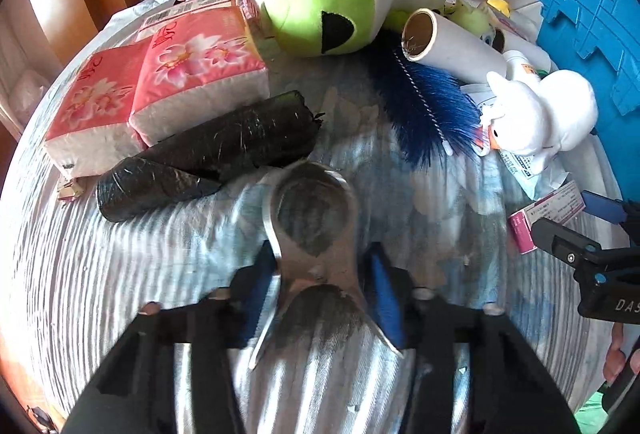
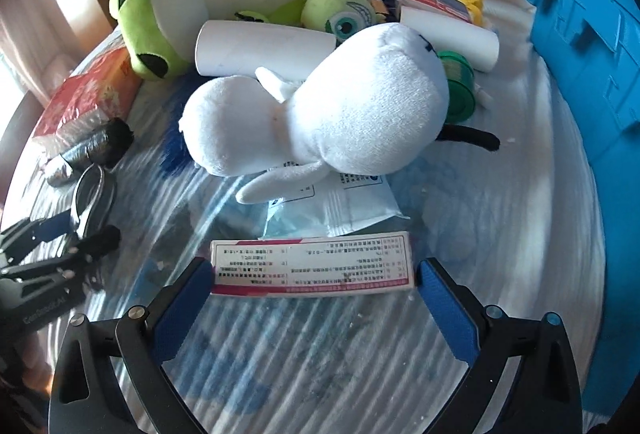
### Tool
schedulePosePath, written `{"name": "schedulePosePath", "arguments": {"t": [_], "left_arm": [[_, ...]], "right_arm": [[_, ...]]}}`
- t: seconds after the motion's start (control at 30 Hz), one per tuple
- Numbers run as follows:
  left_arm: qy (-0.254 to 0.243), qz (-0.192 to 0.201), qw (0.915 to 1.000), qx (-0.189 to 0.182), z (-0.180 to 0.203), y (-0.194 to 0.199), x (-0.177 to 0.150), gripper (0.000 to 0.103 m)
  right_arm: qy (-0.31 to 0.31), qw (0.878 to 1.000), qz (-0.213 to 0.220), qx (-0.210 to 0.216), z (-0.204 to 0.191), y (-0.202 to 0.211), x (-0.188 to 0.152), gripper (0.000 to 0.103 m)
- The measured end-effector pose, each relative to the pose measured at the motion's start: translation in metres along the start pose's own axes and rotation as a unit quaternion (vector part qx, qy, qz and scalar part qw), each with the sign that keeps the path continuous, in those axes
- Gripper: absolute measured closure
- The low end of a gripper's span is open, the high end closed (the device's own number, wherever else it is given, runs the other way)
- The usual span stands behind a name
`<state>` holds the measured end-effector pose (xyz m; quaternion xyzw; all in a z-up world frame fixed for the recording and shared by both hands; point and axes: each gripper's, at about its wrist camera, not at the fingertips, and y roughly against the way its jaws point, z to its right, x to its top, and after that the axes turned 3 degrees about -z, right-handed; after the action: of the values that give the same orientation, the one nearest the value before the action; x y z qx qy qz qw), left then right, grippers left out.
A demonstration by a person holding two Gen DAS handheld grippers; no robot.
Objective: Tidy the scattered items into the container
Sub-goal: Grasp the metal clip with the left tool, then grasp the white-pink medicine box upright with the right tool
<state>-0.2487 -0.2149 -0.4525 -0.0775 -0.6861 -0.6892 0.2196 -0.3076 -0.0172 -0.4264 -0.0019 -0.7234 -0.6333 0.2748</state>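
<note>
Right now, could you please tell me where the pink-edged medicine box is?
In the right wrist view the medicine box lies flat between the open right gripper's fingers, just in front of the white plush toy.

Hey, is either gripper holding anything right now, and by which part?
The left gripper is shut on the metal clip, pinching its narrow waist. The right gripper is open, straddling the medicine box ends without a clear grip.
</note>
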Motion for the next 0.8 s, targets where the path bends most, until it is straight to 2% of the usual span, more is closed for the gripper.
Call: {"name": "schedulePosePath", "arguments": {"t": [0.1, 0.17, 0.27, 0.43, 0.5, 0.7, 0.8], "left_arm": [[0.005, -0.001, 1.0, 0.0, 0.0, 0.001, -0.001, 0.064], [0.007, -0.004, 1.0, 0.002, -0.001, 0.002, -0.003, 0.064], [0.011, -0.007, 0.9999, 0.001, -0.006, 0.004, 0.0, 0.064], [0.008, -0.01, 0.9999, 0.0, -0.007, 0.011, -0.006, 0.065], [0.005, -0.009, 0.9999, -0.002, -0.006, 0.014, -0.008, 0.065], [0.0, 0.003, 0.9999, -0.013, 0.0, 0.031, -0.015, 0.065], [-0.006, 0.001, 0.9995, -0.032, 0.013, 0.035, -0.015, 0.065]], "right_arm": [[0.0, 1.0, 0.003, -0.002, -0.001, 0.005, -0.001, 0.014], [-0.004, 1.0, 0.0, 0.01, -0.002, 0.01, -0.006, 0.027], [-0.003, 1.0, -0.009, 0.027, -0.009, 0.015, -0.012, 0.037], [0.022, 0.997, -0.028, 0.062, -0.03, 0.023, -0.025, 0.039], [0.027, 0.997, -0.03, 0.062, -0.035, 0.025, -0.029, 0.039], [0.007, 0.999, 0.015, 0.037, -0.013, 0.04, -0.011, 0.041], [0.007, 1.0, 0.015, -0.004, -0.006, 0.036, -0.005, 0.041]]}}
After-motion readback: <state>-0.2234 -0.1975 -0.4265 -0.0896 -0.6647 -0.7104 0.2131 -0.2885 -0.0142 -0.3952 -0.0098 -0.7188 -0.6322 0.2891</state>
